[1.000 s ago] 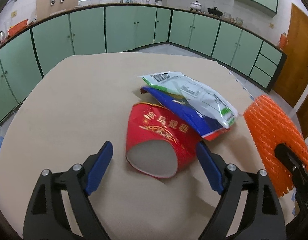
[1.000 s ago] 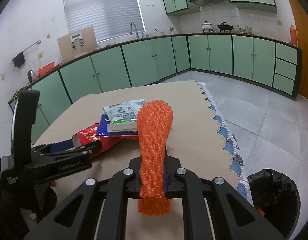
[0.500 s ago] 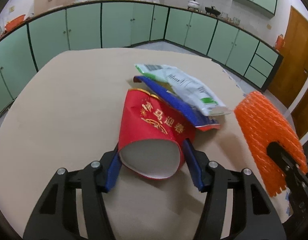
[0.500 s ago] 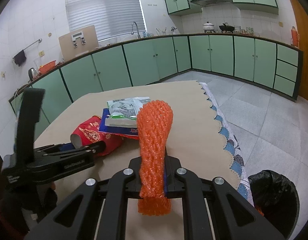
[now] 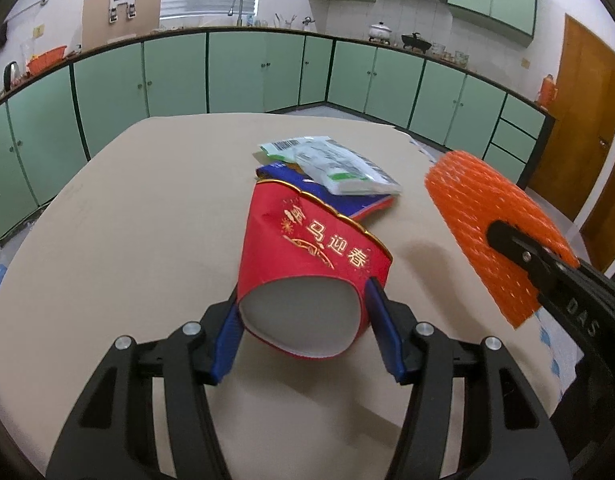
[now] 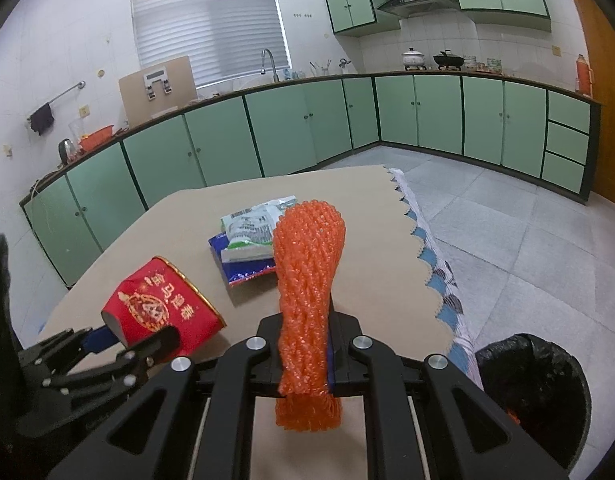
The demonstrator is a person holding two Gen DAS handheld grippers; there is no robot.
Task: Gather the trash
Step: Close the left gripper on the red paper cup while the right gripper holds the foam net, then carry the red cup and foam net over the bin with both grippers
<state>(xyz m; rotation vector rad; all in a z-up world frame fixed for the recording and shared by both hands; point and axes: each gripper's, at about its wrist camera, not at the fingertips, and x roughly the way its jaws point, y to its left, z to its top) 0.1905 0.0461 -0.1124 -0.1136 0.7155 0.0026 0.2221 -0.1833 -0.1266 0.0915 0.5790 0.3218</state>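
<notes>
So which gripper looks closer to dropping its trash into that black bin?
Probably the right gripper. It is shut on the orange foam net, and the black-lined bin sits on the floor just beside it past the table edge. The left gripper, holding the red paper cup, is farther from the bin.

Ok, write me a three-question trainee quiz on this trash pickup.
1. True or false: the left gripper is shut on the red paper cup with gold lettering.
2. Which holds the orange foam net sleeve? A: left gripper. B: right gripper. C: neither.
3. Fill in: the white-green plastic packet lies on a ____ packet.

Key: 1 true: both pads touch the cup's sides. 2 B. 3 blue; the black-lined bin stands on the floor beside the tan table.
</notes>
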